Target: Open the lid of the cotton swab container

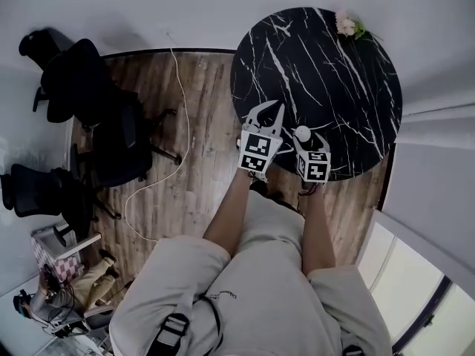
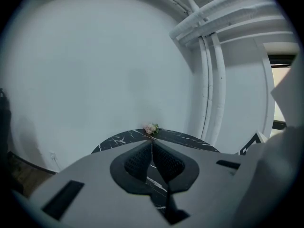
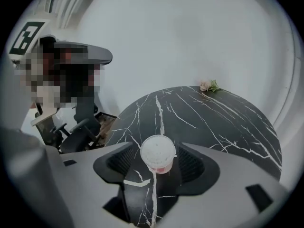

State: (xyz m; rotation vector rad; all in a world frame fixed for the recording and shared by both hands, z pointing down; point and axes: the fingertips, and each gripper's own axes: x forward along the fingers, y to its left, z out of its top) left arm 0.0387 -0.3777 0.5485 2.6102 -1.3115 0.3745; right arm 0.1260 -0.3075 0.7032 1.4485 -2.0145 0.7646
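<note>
The cotton swab container stands on the black table between the right gripper's wide-spread fingers, not held yet, the left gripper's fingers are pressed together on nothing, so grabbing the lid probably comes next.

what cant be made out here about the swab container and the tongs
- Cotton swab container: its contents and how the lid fastens are hidden under the white lid in the right gripper view, between the open right tongs; it is too small in the head view.
- Left gripper view: the shut left tongs and their body block the near table, so the container is unseen there.
- Flower: too small to tell its kind.
</note>
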